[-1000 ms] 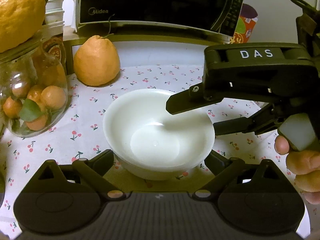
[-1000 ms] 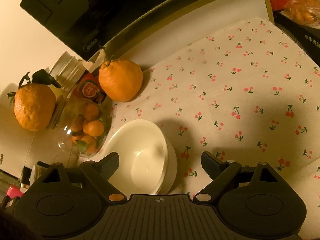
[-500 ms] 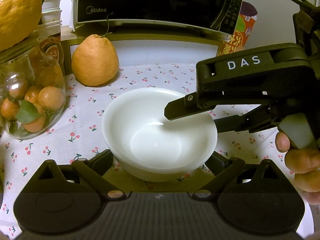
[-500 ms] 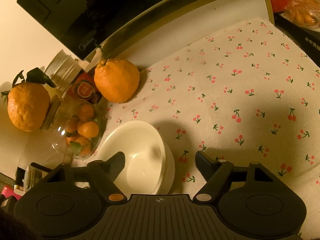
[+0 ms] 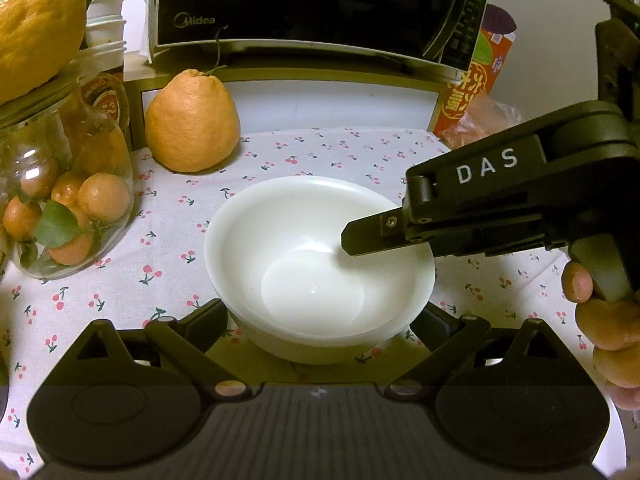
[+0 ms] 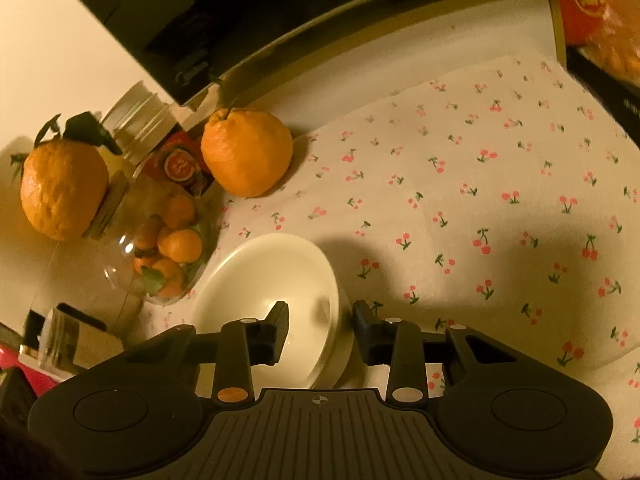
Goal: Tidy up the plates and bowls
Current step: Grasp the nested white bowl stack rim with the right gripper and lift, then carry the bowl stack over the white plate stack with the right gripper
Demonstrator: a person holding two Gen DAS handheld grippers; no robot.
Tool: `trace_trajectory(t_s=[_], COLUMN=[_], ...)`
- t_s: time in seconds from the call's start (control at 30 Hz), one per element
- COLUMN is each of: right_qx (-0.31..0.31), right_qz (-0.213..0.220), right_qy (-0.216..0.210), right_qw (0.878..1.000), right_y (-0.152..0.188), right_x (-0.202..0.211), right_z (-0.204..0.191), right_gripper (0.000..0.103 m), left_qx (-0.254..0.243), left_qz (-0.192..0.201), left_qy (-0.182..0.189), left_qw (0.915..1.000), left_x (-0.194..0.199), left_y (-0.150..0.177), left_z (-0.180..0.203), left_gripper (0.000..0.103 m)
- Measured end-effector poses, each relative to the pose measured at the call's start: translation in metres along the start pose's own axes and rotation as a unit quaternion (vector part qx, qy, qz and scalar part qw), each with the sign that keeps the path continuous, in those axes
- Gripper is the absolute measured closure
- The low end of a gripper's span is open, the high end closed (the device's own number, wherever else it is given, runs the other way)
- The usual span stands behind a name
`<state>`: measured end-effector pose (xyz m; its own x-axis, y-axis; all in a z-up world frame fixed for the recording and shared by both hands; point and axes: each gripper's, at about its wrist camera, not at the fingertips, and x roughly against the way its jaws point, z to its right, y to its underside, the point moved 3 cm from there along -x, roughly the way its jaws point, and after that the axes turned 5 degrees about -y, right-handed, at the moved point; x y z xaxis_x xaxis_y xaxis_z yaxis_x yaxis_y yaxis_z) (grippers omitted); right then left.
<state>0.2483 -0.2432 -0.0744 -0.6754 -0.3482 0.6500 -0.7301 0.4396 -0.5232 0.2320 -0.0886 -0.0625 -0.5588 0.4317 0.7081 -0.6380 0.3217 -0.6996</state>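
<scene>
the right gripper (image 6: 320, 328) is closing its jaws across the rim of the white bowl (image 5: 316, 248), one finger (image 6: 276, 332) inside the bowl and the other outside its wall; a sliver of space still shows beside each pad, so it is not yet clamped. in the left wrist view the inner finger (image 5: 376, 232) reaches over the bowl's right edge, and a person's hand (image 5: 604, 320) holds the handle at the right border.

the left gripper (image 5: 320, 320) sits low with its jaws spread wide on either side of the bowl's near wall, touching nothing.

the bowl stands upright and empty on the cherry-print tablecloth (image 6: 460, 200), nested in another white bowl below it, whose rim (image 6: 346, 344) peeks out. to the bowl's right and beyond it the cloth lies open up to the far edge. on the left a glass jar (image 5: 68, 208) of small oranges stands close, with a large orange (image 5: 36, 24) on its lid. another large orange (image 5: 192, 120) rests near the back, in front of the microwave (image 5: 312, 4). a red carton (image 5: 476, 92) stands at the rear right.
</scene>
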Motion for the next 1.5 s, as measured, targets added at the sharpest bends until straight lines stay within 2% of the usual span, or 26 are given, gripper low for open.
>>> trace_trajectory(t_s=[0.33, 0.73, 1.5], right_qx=[0.033, 0.078, 0.130], right_qz=[0.012, 0.045, 0.058], right_qy=[-0.005, -0.030, -0.041], right_qw=[0.999, 0.996, 0.989], right_y=[0.001, 0.006, 0.044], right_x=[0.013, 0.054, 0.120], right_z=[-0.008, -0.030, -0.057], right_gripper=[0.072, 0.072, 0.072], left_qx=[0.006, -0.015, -0.045], left_qz=[0.018, 0.040, 0.050], left_qy=[0.005, 0.015, 0.034], left_qw=[0.9998, 0.9990, 0.9971], left_x=[0.014, 0.046, 0.101], left_y=[-0.006, -0.007, 0.009], left_z=[-0.002, 0.004, 0.025], left_gripper=[0.007, 0.008, 0.008])
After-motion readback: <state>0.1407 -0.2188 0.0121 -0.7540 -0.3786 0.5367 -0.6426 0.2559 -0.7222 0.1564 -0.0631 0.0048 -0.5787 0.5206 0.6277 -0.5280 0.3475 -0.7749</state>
